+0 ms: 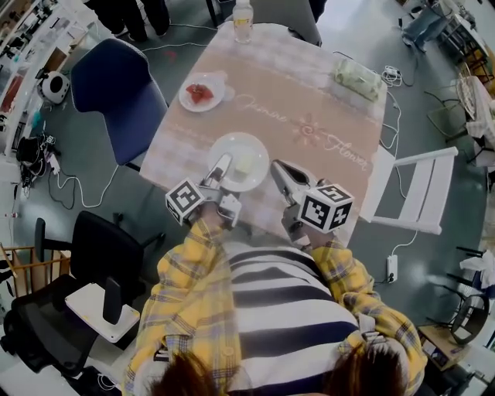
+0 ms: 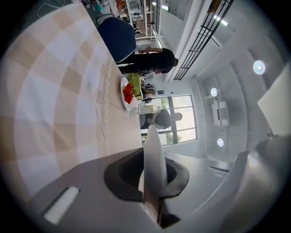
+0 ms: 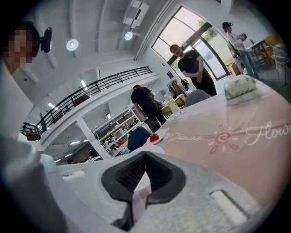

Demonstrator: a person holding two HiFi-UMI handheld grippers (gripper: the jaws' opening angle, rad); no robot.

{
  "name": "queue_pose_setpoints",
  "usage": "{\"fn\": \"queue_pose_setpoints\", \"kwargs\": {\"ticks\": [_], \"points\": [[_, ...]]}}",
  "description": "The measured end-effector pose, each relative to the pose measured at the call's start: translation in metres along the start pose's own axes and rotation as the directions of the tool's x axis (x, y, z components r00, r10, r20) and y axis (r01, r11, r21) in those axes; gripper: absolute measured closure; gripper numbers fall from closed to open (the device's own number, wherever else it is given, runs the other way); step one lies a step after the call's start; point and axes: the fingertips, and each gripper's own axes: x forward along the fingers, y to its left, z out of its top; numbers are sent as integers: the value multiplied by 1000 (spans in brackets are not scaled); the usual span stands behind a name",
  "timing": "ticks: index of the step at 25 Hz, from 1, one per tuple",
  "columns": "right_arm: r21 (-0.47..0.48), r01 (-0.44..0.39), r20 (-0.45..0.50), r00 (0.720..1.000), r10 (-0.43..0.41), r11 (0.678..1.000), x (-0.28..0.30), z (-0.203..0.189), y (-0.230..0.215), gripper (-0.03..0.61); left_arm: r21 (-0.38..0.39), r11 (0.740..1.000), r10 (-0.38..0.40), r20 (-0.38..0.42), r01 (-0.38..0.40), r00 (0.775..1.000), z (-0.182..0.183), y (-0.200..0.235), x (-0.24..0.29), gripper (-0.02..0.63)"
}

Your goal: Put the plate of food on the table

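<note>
A white plate point(image 1: 241, 160) with a pale piece of food on it is over the near part of the table point(image 1: 309, 100); I cannot tell whether it rests on the cloth. My left gripper point(image 1: 220, 168) is shut on the plate's left rim, and in the left gripper view that rim point(image 2: 153, 148) stands edge-on between the pads of the left gripper point(image 2: 152, 159). My right gripper point(image 1: 280, 172) is at the plate's right rim. In the right gripper view a white sliver of plate point(image 3: 142, 183) shows between the closed pads of the right gripper point(image 3: 144, 159).
A second plate with red food point(image 1: 203, 93) sits at the table's left side, a water bottle point(image 1: 243, 19) at the far edge and a green packet point(image 1: 358, 77) at the far right. A blue chair point(image 1: 116, 85) stands left, a white folding chair point(image 1: 414, 189) right.
</note>
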Motion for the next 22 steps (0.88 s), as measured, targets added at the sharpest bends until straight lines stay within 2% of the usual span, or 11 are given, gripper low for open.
{"fn": "queue_pose_setpoints", "kwargs": {"ticks": [7, 15, 22], "points": [[18, 14, 5, 1000, -14, 1000, 2, 9, -15, 580, -20, 1000, 12, -5, -12, 1000, 0, 2, 28, 611], [45, 74, 33, 997, -75, 996, 16, 24, -35, 580, 0, 999, 33, -75, -33, 997, 8, 3, 68, 611], [36, 124, 44, 991, -125, 992, 40, 39, -48, 580, -13, 999, 48, -106, -50, 993, 21, 12, 97, 611]]}}
